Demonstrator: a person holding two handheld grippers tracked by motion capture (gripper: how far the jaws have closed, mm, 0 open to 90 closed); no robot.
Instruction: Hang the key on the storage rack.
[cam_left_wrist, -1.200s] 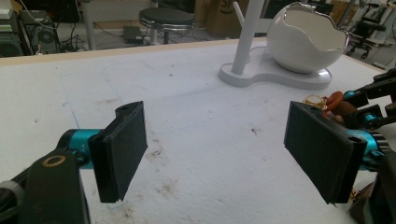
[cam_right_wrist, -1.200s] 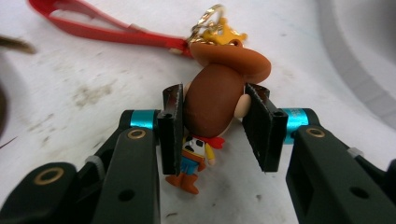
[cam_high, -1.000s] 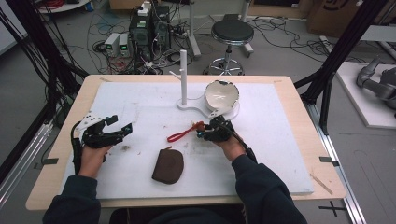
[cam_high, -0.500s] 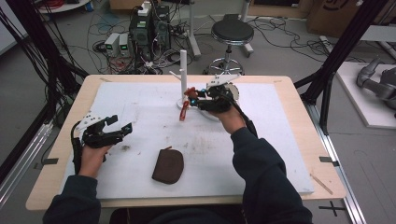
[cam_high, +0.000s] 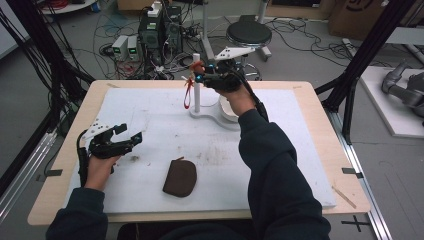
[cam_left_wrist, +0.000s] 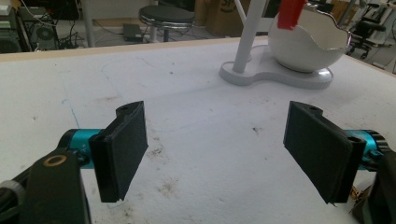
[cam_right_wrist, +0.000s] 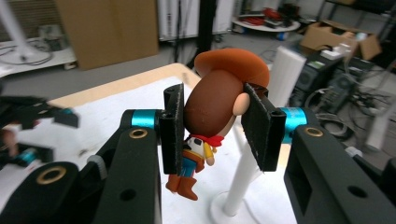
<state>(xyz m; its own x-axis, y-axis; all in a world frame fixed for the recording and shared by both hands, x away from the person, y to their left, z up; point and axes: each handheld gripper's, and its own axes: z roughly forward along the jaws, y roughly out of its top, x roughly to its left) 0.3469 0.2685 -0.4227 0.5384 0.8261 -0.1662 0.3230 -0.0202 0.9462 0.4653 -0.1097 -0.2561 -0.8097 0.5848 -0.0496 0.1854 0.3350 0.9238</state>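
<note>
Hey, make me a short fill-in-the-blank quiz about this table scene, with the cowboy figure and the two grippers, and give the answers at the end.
1. The right gripper is shut on the head of a small ____ figure.
2. A red strap hangs from the figure beside the white ____.
3. The left gripper rests low over the table with its jaws ____.
4. A brown ____ lies on the table in front of the person.

Answers: cowboy; post; open; pouch

Cowboy figurine (cam_right_wrist: 212, 112) with brown hat and red strap (cam_high: 187, 96) hangs upright beside white post (cam_high: 196, 82).

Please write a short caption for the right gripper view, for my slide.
Right gripper holds a cowboy figure by its head, beside the white post.
</note>
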